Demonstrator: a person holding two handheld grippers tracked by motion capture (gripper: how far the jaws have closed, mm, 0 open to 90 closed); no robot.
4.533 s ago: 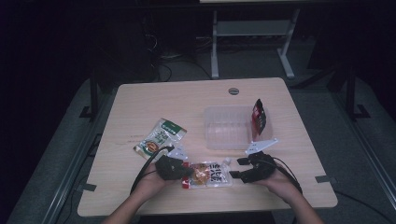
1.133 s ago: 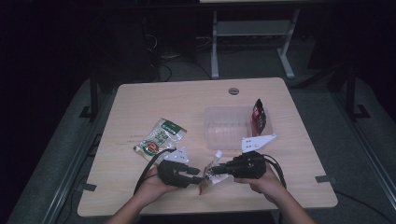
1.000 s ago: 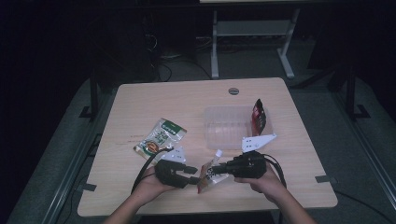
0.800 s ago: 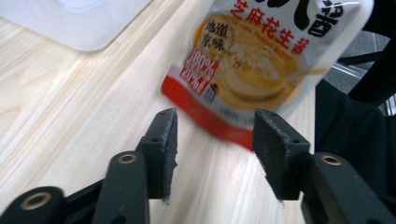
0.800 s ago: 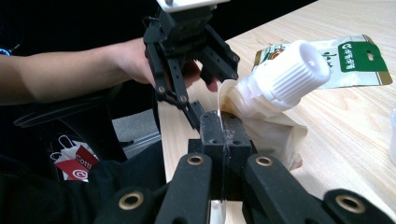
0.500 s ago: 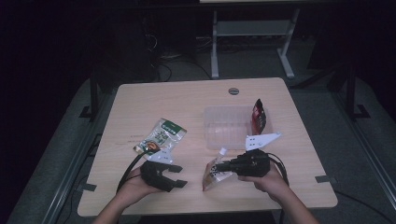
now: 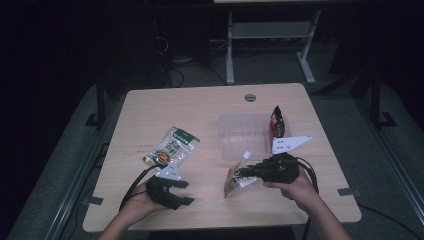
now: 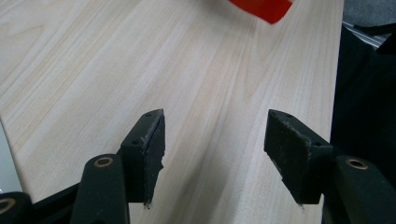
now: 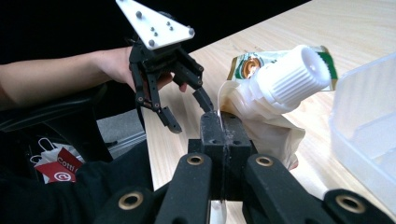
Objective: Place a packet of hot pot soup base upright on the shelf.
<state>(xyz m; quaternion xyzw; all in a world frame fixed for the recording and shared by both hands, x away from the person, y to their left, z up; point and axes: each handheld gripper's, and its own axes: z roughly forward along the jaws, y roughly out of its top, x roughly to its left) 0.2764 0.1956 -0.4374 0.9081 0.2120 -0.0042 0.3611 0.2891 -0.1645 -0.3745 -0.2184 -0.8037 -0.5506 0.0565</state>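
Hanging from the right gripper: spouted pouch, pinched by a thin edge of its film, white screw cap up beside the jaws, its body drooping toward the table just past the jaw tips.
Right gripper: jaws pressed tight together on the pouch's edge, as the right gripper view shows; pointing across the table toward the other hand.
Left gripper: jaws spread wide with nothing between them and just been opening; bare wood under its pads; well apart from the pouch, which lies off its jaw tips.
Left hand: wrapped round the gripper body at the near table edge.
Green snack packet: flat on the table, beyond the left gripper and near it.
Clear plastic tray: just beyond the right gripper, its wall close beside the pouch's cap in the right gripper view.
Dark red packet: standing against the tray's side, behind the right gripper's grey plate.
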